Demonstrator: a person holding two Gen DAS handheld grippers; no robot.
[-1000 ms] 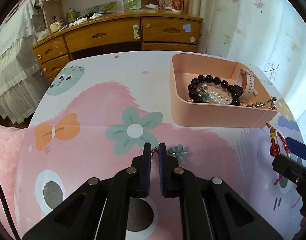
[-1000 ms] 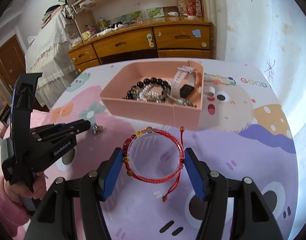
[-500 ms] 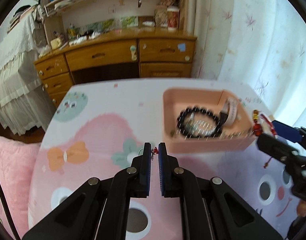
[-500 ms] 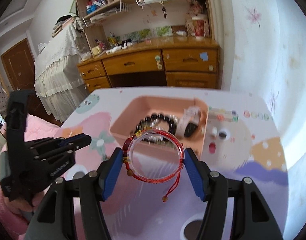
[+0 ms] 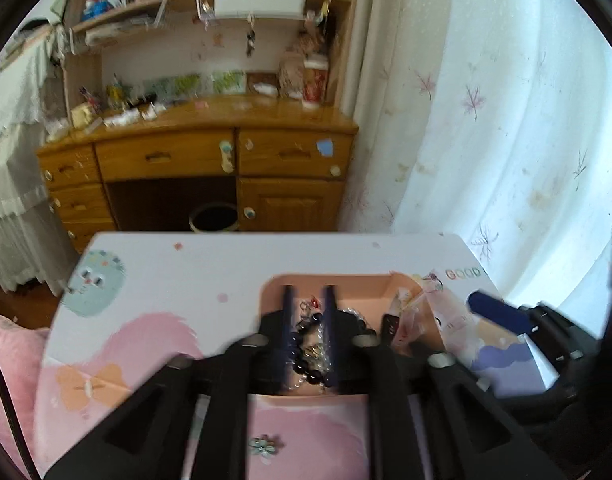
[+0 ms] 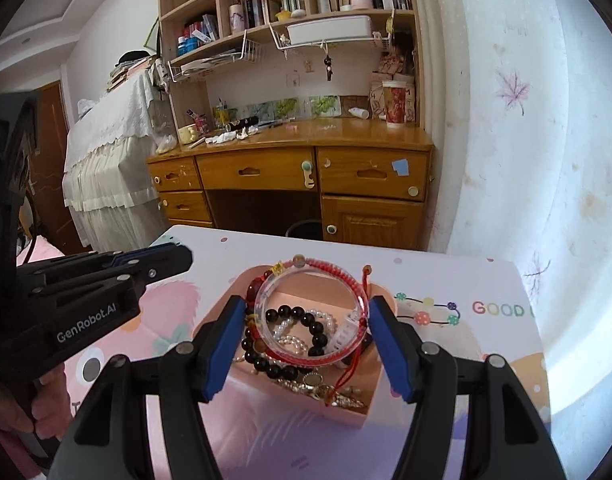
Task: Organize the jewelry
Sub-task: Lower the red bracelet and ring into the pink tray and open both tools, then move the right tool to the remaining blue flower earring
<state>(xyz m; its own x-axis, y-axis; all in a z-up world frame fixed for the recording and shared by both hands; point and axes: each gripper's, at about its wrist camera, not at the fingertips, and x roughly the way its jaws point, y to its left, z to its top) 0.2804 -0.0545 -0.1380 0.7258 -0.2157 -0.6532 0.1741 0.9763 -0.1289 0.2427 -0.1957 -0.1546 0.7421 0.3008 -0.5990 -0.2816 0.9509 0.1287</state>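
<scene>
Hovering over the cartoon-printed table (image 5: 165, 272), both tools are above the same pink tray (image 5: 338, 282).

In the left wrist view, a small blue-green flower piece (image 5: 265, 446) lies on the table at 6 o'clock, outside the tray and just in front of its near wall. Above it, at the centre, the left gripper (image 5: 308, 294) points down into the tray. Its jaws have just been opening and now stand partly apart. A tiny piece with a red bead (image 5: 314, 303) shows in the gap between the pads. The blur hides whether it touches either pad, but neither presses on it. A black bead bracelet (image 5: 301, 360) lies in the tray beneath.

In the right wrist view, a person's hand (image 6: 45, 412) at 8 o'clock holds the left tool. At the centre, the right gripper (image 6: 306, 304) is spread wide, its jaws having just been opening. The red cord bracelet (image 6: 326, 267), together with a clear bangle (image 6: 306, 354), sits between the blue pads with a gap on each side, so it is not clamped. It is directly over the tray, whose front wall sits toward 6 o'clock. A white strap (image 6: 346, 332) lies at the tray's right side among the beads.
</scene>
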